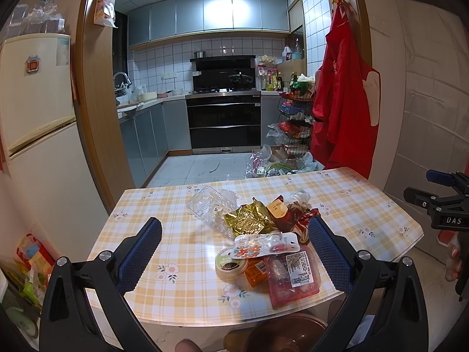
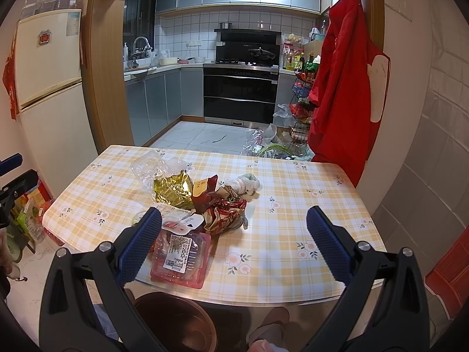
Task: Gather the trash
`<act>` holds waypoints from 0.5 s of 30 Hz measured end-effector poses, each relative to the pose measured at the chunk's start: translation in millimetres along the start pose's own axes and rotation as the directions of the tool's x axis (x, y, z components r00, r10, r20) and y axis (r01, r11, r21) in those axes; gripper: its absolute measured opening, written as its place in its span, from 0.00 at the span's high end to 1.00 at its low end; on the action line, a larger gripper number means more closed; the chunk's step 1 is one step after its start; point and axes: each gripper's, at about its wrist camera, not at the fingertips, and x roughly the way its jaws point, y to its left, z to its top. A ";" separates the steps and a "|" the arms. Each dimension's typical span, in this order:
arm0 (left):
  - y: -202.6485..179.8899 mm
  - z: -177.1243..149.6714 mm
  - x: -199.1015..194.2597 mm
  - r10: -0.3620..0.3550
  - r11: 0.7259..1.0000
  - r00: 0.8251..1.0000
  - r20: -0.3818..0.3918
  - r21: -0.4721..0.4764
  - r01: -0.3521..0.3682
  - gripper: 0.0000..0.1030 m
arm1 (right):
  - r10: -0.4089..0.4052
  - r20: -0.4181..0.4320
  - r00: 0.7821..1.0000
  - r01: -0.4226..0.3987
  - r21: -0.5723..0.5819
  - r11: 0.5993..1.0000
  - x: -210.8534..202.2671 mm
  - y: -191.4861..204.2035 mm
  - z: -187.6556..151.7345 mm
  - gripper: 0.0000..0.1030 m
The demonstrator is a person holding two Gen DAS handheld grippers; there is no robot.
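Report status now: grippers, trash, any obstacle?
Left gripper open, empty; right gripper open, empty. Trash pile untouched on table, pink tray nearest the edge. Brown bin below the edge. Nothing blocking.

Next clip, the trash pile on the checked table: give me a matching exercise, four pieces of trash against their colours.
Things:
1. crumpled foil wrapper
2. labelled plastic tray
3. clamshell box
4. wadded bag

Colours:
A. clear
B. white
C. gold
D. pink

Pairs: 1-C, 2-D, 3-A, 4-B
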 end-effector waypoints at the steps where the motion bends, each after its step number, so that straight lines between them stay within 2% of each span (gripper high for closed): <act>1: 0.4 0.2 0.4 0.002 1.000 1.000 -0.001 0.001 -0.002 0.05 | 0.000 0.000 1.000 0.000 0.000 1.000 0.0 0.5 0.3 0.05; 15: 2.2 -1.1 0.9 -0.003 1.000 1.000 -0.007 0.005 0.003 0.05 | -0.006 -0.001 1.000 0.006 0.000 1.000 4.7 -6.2 -0.5 0.05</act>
